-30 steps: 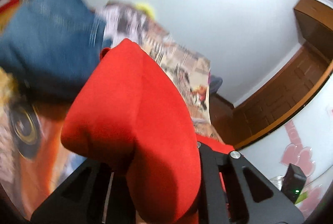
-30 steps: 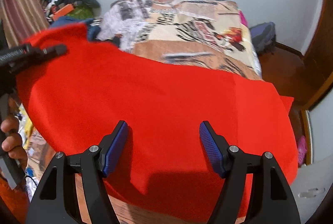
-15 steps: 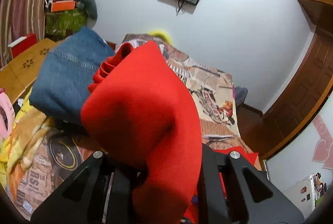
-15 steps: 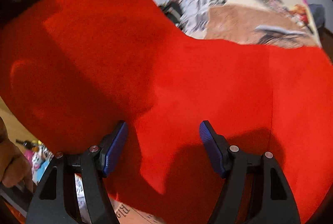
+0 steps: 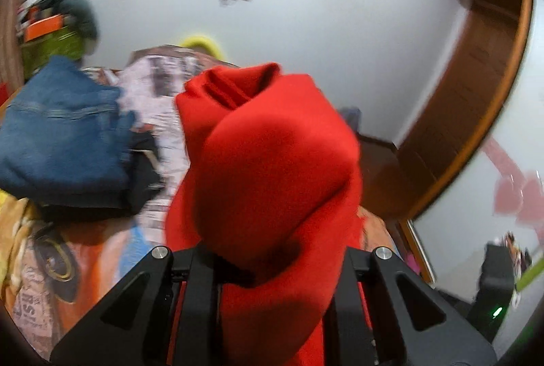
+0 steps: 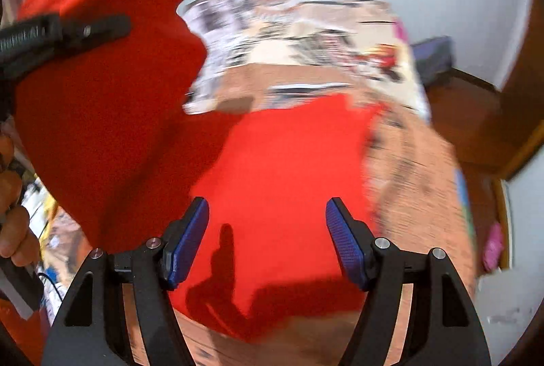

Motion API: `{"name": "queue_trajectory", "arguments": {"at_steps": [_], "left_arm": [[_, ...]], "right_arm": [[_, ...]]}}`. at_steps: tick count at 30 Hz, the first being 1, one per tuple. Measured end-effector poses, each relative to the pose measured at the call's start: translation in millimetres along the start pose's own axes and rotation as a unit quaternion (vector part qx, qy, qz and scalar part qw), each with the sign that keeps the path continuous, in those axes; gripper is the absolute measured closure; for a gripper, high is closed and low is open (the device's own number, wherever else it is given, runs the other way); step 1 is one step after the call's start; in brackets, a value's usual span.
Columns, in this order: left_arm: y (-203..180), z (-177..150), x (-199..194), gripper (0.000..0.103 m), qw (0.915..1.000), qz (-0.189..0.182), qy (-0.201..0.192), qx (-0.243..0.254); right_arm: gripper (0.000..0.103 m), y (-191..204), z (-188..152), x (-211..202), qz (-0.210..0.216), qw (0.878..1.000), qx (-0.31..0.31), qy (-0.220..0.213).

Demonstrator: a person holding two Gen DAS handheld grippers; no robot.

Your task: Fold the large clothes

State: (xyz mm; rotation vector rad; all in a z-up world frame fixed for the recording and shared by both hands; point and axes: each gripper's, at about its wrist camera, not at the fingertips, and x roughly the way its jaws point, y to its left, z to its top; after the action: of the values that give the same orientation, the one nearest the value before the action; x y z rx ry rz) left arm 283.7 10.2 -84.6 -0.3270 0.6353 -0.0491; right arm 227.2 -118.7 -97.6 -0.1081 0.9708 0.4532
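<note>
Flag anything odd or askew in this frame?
The red garment is bunched in a thick wad in the left gripper, not held by a flat edge. The right gripper is open, holding nothing. Both views are motion-blurred.

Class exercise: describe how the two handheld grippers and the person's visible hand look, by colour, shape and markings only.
The right gripper has black angular arms with triangular cut-outs, silver screws and ridged blue pads. The left gripper is the same black frame, its pads hidden. The hand is bare; no sleeve shows.
</note>
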Motion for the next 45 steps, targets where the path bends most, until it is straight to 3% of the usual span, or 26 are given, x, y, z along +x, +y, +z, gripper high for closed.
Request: {"name": "queue_trajectory", "arguments": {"at_steps": [5, 10, 12, 14, 16, 19, 23, 28, 33, 38, 41, 45], "left_arm": [[-45.0, -37.9, 29.5, 0.090, 0.9960, -0.042, 0.067, 0.042], [-68.5, -91.3, 59.7, 0.088, 0.9807, -0.048, 0.157, 0.107], [-72.1, -100.9, 55.7, 0.079, 0.9777, -0.047, 0.159, 0.129], [-71.2, -101.8, 47.5, 0.056, 0.9745, -0.067, 0.162, 0.140], [-74.9, -102.1, 38.5, 0.048, 0.9705, -0.084, 0.169, 0.149], [-76.5, -104.6, 22.5, 0.046, 0.9658, -0.085, 0.173, 0.174], [-66.1, -99.8, -0.1, 0.046, 0.9665, -0.088, 0.164, 0.177], [-35.5, -88.1, -27.8, 0.039, 0.9741, -0.074, 0.138, 0.164], [2.3, -80.5, -31.9, 0.039, 0.9806, -0.023, 0.124, 0.150], [40.1, -81.6, -15.4, 0.038, 0.9822, 0.016, 0.139, 0.125], [55.8, -87.6, -5.1, 0.037, 0.9822, 0.012, 0.156, 0.104], [63.7, -100.4, 6.8, 0.036, 0.9796, 0.011, 0.177, 0.095]], "right_arm": [[0.035, -48.4, -22.9, -15.6, -0.050, 0.998, 0.049, 0.004], [0.035, -71.6, -40.9, -16.5, -0.074, 0.994, 0.075, 0.021], [0.035, -76.1, -46.0, -18.9, -0.076, 0.994, 0.080, 0.026], [0.035, -77.5, -54.0, -26.9, -0.076, 0.993, 0.082, 0.027], [0.035, -76.7, -56.6, -30.9, -0.076, 0.994, 0.080, 0.026], [0.035, -71.7, -54.3, -38.9, -0.075, 0.994, 0.073, 0.015], [0.035, -62.3, -48.1, -51.2, -0.065, 0.996, 0.061, -0.011], [0.035, -40.4, -31.1, -62.4, -0.045, 0.998, 0.033, -0.041], [0.035, -15.5, -12.3, -60.4, -0.010, 0.998, 0.016, -0.060], [0.035, 13.5, 3.2, -41.5, 0.016, 0.998, -0.009, -0.056], [0.035, 27.9, 6.7, -25.6, 0.022, 0.998, -0.028, -0.043], [0.035, 36.2, 4.8, 0.6, -0.021, 0.998, -0.045, -0.026]]}}
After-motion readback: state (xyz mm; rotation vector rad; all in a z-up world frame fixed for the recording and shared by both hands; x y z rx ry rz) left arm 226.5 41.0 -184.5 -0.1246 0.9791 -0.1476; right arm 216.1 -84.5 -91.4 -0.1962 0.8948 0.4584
